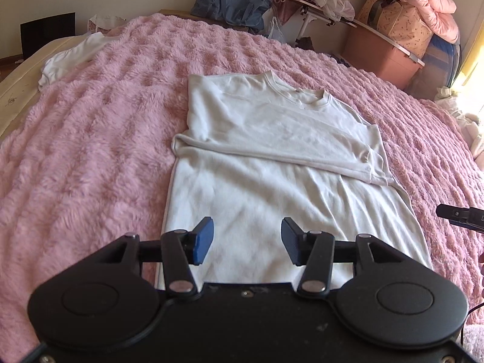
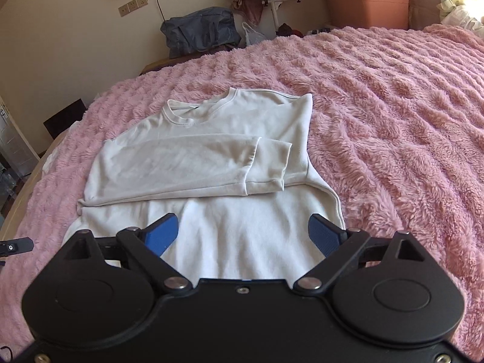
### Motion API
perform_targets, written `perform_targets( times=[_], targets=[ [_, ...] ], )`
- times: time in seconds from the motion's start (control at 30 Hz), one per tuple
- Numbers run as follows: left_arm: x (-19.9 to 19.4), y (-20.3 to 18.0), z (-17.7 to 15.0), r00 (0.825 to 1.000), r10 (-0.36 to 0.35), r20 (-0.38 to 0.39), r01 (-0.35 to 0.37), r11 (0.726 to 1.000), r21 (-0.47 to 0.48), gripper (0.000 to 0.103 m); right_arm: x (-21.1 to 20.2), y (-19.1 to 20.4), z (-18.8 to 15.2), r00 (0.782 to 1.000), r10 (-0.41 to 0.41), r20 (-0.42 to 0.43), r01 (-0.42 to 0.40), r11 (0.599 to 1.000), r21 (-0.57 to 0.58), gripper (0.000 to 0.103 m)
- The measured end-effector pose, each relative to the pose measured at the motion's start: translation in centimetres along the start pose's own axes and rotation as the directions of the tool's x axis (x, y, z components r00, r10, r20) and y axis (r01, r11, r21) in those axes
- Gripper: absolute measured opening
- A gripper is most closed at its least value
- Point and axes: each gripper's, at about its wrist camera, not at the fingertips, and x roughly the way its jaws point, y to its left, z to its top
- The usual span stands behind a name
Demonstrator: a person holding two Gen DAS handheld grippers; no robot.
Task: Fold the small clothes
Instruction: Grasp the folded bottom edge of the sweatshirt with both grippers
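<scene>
A white long-sleeved top [image 1: 260,163] lies flat on the pink fluffy blanket [image 1: 90,139], collar at the far end, both sleeves folded across its chest. It also shows in the right wrist view [image 2: 211,157]. My left gripper [image 1: 247,243] is open and empty, over the top's near hem. My right gripper [image 2: 243,233] is open and empty, also over the lower part near the hem. Part of the right gripper [image 1: 459,214] shows at the right edge of the left wrist view.
A second white garment [image 1: 72,57] lies at the bed's far left corner. Beyond the bed stand a blue bag [image 1: 230,0], a pink storage box [image 1: 381,57] with pink bedding [image 1: 417,3] on top, and a cluttered small table [image 1: 314,9].
</scene>
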Motion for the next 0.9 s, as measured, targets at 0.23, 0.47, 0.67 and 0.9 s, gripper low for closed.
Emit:
perform_targets(
  times=[0.23,0.47,0.67,0.9],
  targets=[
    [-2.7,3.6,-6.2,0.994,0.056,-0.099,-0.067,0.991,-0.113,0.052,-4.6,-0.9,-5.0,0.986,-0.068,-0.152,0.06,0.997,-0.056,0.094],
    [-1.7,6.8,-9.7,0.976,0.056,-0.212,-0.102,0.971,-0.215,0.052,-5.8,-2.8,-9.3,0.955,-0.098,-0.282,0.067,0.991,-0.117,0.062],
    [-0.6,8.5,-10.1,0.97,-0.008,-0.245,-0.066,0.954,-0.293,0.051,-5.3,-4.9,-10.8,0.934,-0.077,-0.349,0.064,0.997,-0.048,0.059],
    [0.3,8.2,-9.7,0.955,-0.106,-0.278,0.02,0.955,-0.296,0.048,-4.9,-6.1,-12.1,0.915,-0.07,-0.396,0.07,0.997,-0.015,0.059]
  ],
)
